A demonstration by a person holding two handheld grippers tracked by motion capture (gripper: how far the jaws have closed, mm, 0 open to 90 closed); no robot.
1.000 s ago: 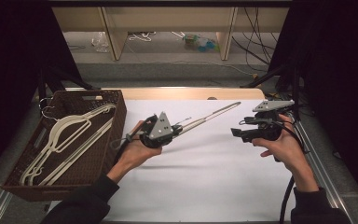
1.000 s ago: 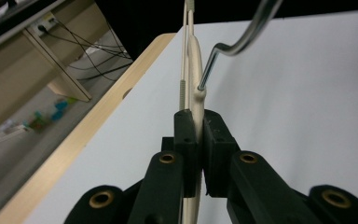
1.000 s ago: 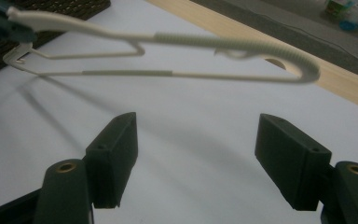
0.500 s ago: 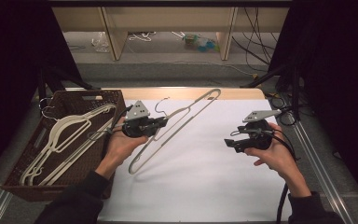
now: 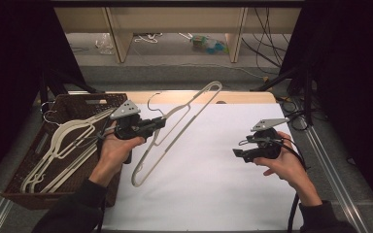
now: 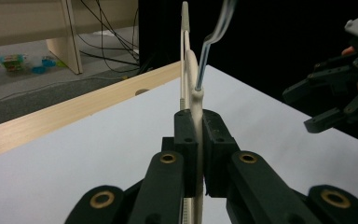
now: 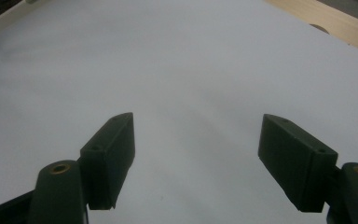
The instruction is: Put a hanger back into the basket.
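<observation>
High view: left claw (image 5: 161, 122) is clamped on a cream hanger (image 5: 175, 131) at the neck, just below the wire hook. The hanger is lifted off the white surface (image 5: 213, 184). Its long axis runs diagonally, from the far tip near the wooden edge down to the near tip by the left forearm. Right claw (image 5: 239, 154) sits well apart to the right, over the surface, jaws pointing left toward the hanger. The near shoulder bar is its closest target. The wicker basket (image 5: 24, 194) at left holds more hangers (image 5: 63, 145).

Left gripper view: jaws pressed together on the hanger (image 6: 194, 98), seen edge-on and rising straight up from the pads. The right claw (image 6: 324, 122) is off to the right.

Right gripper view: right claw (image 7: 196, 154) spread wide with nothing between the jaws and bare surface (image 7: 191, 70) below.

No brands, labels or readable writing anywhere.
</observation>
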